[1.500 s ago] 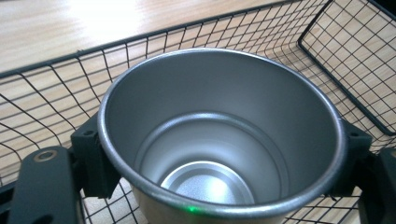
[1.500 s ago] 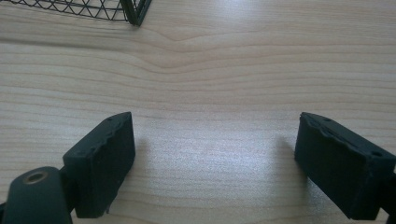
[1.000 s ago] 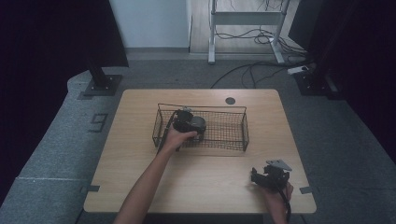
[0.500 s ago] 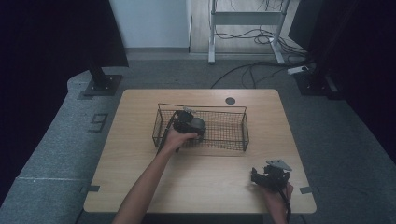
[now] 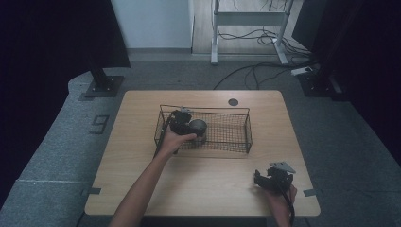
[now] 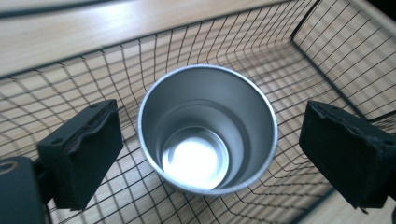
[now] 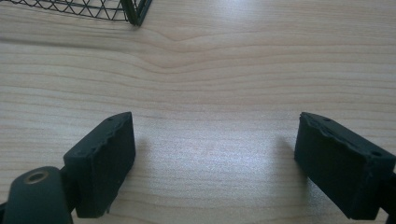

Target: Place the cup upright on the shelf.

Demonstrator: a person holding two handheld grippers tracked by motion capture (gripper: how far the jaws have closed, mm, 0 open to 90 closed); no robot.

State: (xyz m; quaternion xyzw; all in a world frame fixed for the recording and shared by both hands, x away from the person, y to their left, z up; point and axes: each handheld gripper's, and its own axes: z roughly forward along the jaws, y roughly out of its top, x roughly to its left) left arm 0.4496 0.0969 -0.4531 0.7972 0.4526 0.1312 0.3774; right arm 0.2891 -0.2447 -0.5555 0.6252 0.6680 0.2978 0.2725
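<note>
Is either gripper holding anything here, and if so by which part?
Nothing is held. The left gripper is open, its jaws standing clear on either side of the metal cup in the wire basket. The right gripper is open over bare table.

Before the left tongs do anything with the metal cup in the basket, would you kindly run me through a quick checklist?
1. Left tongs open: ok, both jaws stand clear of the metal cup.
2. Cup between the jaws: ok, roughly centred.
3. Cup inside the wire basket: ok, on the mesh floor.
4. Cup empty: ok, bare shiny bottom visible.
5. Cup upright: ok, its mouth faces the camera.
6. Right tongs out of the way: ok, open over bare table, outside the basket.
</note>
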